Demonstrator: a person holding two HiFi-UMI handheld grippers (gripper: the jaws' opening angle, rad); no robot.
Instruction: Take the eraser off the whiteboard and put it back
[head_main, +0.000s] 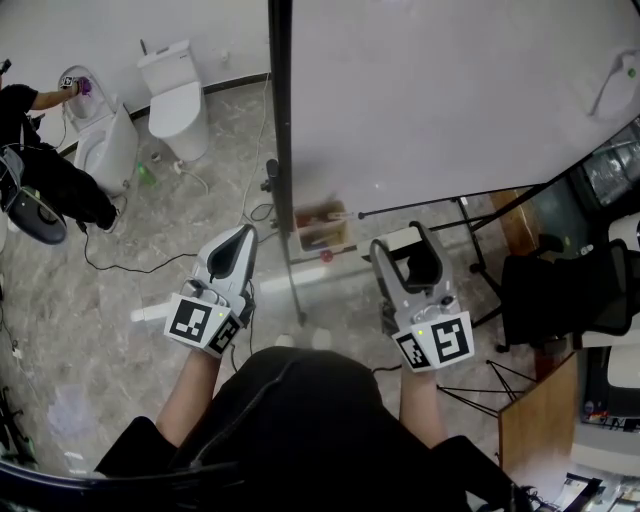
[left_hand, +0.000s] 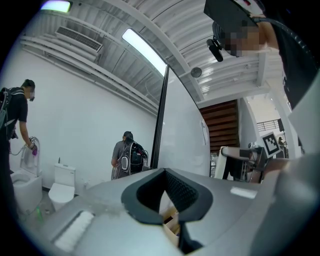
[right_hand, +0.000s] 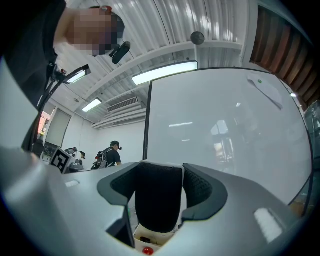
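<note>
Grip of the right gripper (head_main: 404, 242) is clenched on the black-felted, white-bodied board eraser (right_hand: 156, 200). The pads bear on its two flanks, and the broad dark felt face shows to the gripper's own camera. Judgement: the eraser is off the board, so the first half of the task is done. Holding it by the flanks leaves its broad faces free to be set against the panel again.

The large white whiteboard (head_main: 450, 100), on its black metal frame (head_main: 281, 120), stands at 12 to 1 o'clock of this gripper, near but apart. No contact is seen. The gripper points at the lower part of the panel, a posture fit for a straight push forward.

The left gripper (head_main: 244, 236), at 9 o'clock of the right one, is closed tip to tip on nothing and held clear, evidently as the idle hand.

An open brown cardboard box (head_main: 320, 226) sits on the grey marbled floor (head_main: 150, 250) at 10 o'clock of the right gripper, below the board's lower edge.
</note>
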